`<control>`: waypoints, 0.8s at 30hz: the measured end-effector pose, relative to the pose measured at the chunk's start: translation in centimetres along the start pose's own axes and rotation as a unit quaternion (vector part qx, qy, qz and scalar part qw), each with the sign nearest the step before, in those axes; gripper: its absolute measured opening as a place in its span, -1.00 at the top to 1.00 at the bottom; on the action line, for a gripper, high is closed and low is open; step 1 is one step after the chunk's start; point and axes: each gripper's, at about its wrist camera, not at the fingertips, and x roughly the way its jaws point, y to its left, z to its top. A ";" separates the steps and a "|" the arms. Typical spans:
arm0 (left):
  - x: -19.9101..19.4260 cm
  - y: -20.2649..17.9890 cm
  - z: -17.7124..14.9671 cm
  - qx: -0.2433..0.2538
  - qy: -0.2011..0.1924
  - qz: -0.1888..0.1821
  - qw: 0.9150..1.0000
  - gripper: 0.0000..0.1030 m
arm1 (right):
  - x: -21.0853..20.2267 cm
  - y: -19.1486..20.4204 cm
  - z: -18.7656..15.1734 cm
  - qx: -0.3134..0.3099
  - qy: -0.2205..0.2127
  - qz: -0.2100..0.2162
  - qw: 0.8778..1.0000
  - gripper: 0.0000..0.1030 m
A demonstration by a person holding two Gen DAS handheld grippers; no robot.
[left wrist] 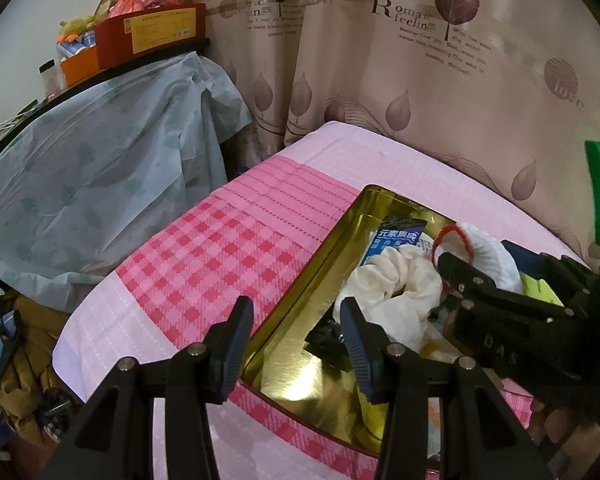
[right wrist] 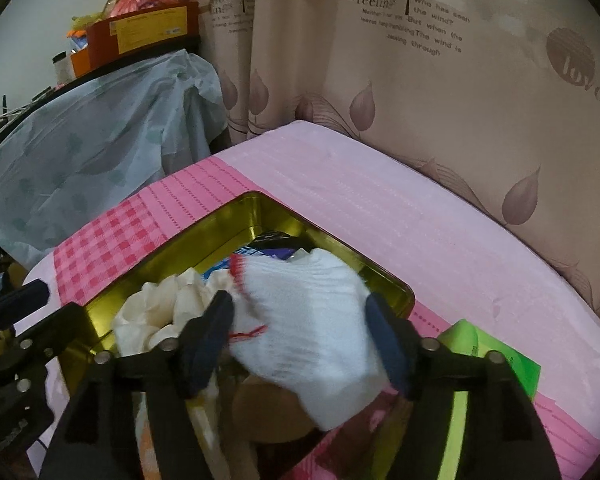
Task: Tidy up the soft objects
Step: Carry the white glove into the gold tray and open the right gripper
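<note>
Your right gripper (right wrist: 300,340) straddles the glove (right wrist: 312,320) wide open over the tin (right wrist: 236,216); left gripper (left wrist: 296,344) hangs open, empty, near the tin's edge.

Behind my table there's a beige leaf-print curtain (left wrist: 400,80), a pale blue plastic sheet (left wrist: 100,168) draped off to the side, and a red box (left wrist: 152,36) up on a shelf.

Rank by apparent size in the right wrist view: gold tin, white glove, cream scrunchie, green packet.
1. gold tin
2. white glove, though it sits near the camera between the right gripper's fingers, which inflates it
3. cream scrunchie and green packet: similar, both partly hidden, so unranked
</note>
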 end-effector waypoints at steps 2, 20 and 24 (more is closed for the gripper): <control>-0.1 -0.2 -0.1 0.003 -0.002 0.000 1.000 0.11 | -0.5 0.2 -0.2 -0.004 -0.002 -0.003 1.000 -0.48; -1.4 -3.3 -1.0 0.047 -0.013 -0.016 0.999 0.11 | -9.3 -3.0 -5.9 0.058 -0.013 -0.086 0.994 -0.96; -1.7 -4.1 -1.4 0.059 -0.015 -0.018 0.998 0.11 | -10.3 -3.3 -7.8 0.081 -0.007 -0.084 0.993 -0.97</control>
